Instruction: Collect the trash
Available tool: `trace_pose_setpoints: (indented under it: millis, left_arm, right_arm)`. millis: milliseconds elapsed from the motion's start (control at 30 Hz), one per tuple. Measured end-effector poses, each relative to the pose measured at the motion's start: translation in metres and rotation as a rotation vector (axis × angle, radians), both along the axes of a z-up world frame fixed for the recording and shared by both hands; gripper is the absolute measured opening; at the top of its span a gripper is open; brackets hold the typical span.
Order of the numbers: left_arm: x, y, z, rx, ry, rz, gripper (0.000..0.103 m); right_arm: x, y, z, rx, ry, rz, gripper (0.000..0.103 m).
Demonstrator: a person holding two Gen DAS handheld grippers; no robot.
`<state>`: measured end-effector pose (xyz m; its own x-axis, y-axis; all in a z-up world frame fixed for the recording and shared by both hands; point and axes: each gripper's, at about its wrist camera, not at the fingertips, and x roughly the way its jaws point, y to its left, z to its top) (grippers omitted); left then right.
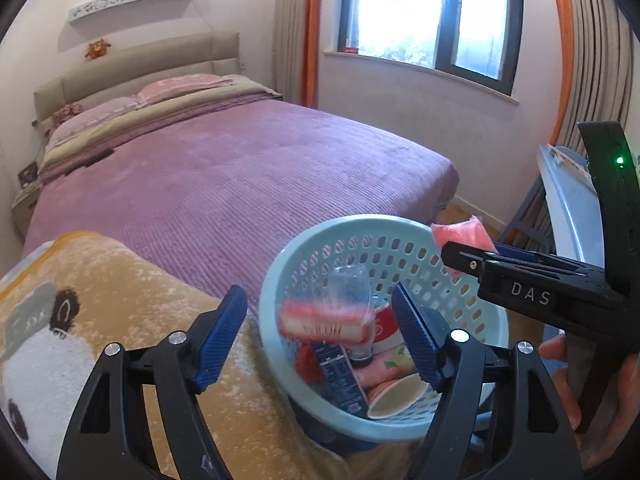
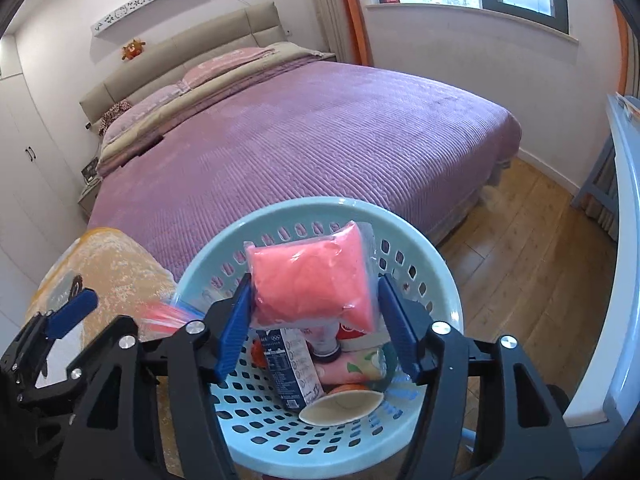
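Observation:
A light blue perforated basket stands at the foot of the bed and holds a milk carton, a paper cup, a clear bottle and other wrappers. My left gripper is open; a blurred red-and-white wrapper is in mid-air between its fingers, over the basket. My right gripper is wide open around a pink plastic packet above the basket; the fingers do not clearly press it. The right gripper also shows in the left wrist view with the packet.
A bed with a purple cover fills the middle. An orange cartoon blanket lies to the left of the basket. A white-blue board leans at the right. Wooden floor lies between bed and board.

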<state>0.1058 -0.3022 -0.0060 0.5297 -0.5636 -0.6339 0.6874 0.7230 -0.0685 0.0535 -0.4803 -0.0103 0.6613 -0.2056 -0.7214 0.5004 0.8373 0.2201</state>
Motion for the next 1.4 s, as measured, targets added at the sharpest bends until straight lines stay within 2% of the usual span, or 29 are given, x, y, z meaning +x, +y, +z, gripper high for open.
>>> trace_pose_setpoints:
  millis: [200, 400, 533, 633, 733, 767, 867, 933, 1100, 1133, 1233, 1400]
  left_arm:
    - [-0.001, 0.025, 0.005, -0.019, 0.011, 0.027, 0.077]
    - [-0.001, 0.067, 0.016, -0.105, 0.028, 0.078, 0.081]
    - [-0.008, 0.093, 0.024, -0.148, 0.009, 0.129, 0.082]
    - [-0.020, 0.115, 0.030, -0.183, -0.039, 0.197, 0.084]
    - [-0.036, 0.129, 0.032, -0.177, -0.116, 0.259, 0.085]
    - [-0.040, 0.131, 0.032, -0.167, -0.144, 0.273, 0.087]
    - [-0.051, 0.133, 0.025, -0.097, -0.234, 0.311, 0.091]
    - [-0.053, 0.132, 0.015, -0.053, -0.247, 0.325, 0.091]
    - [-0.056, 0.134, 0.000, -0.035, -0.310, 0.360, 0.091]
    - [-0.053, 0.134, 0.000, -0.029, -0.294, 0.366, 0.091]
    - [-0.056, 0.145, 0.006, -0.092, -0.330, 0.387, 0.091]
    - [-0.065, 0.146, 0.005, -0.092, -0.356, 0.370, 0.092]
  right_arm:
    - [-0.007, 0.011, 0.001, -0.003, -0.006, 0.021, 0.067]
    - [-0.018, 0.040, 0.016, -0.048, -0.037, 0.068, 0.067]
    - [-0.030, 0.064, 0.032, -0.104, -0.084, 0.109, 0.067]
    - [-0.045, 0.084, 0.049, -0.167, -0.168, 0.113, 0.067]
    - [-0.070, 0.105, 0.062, -0.247, -0.303, 0.097, 0.068]
    - [-0.074, 0.109, 0.065, -0.264, -0.322, 0.094, 0.072]
    - [-0.087, 0.125, 0.070, -0.322, -0.376, 0.083, 0.074]
    - [-0.092, 0.130, 0.071, -0.345, -0.393, 0.053, 0.074]
    - [-0.096, 0.134, 0.066, -0.349, -0.416, 0.036, 0.074]
    - [-0.096, 0.134, 0.065, -0.352, -0.417, 0.032, 0.074]
    - [-0.098, 0.137, 0.060, -0.370, -0.423, 0.017, 0.074]
    - [-0.094, 0.141, 0.052, -0.372, -0.408, 0.015, 0.074]
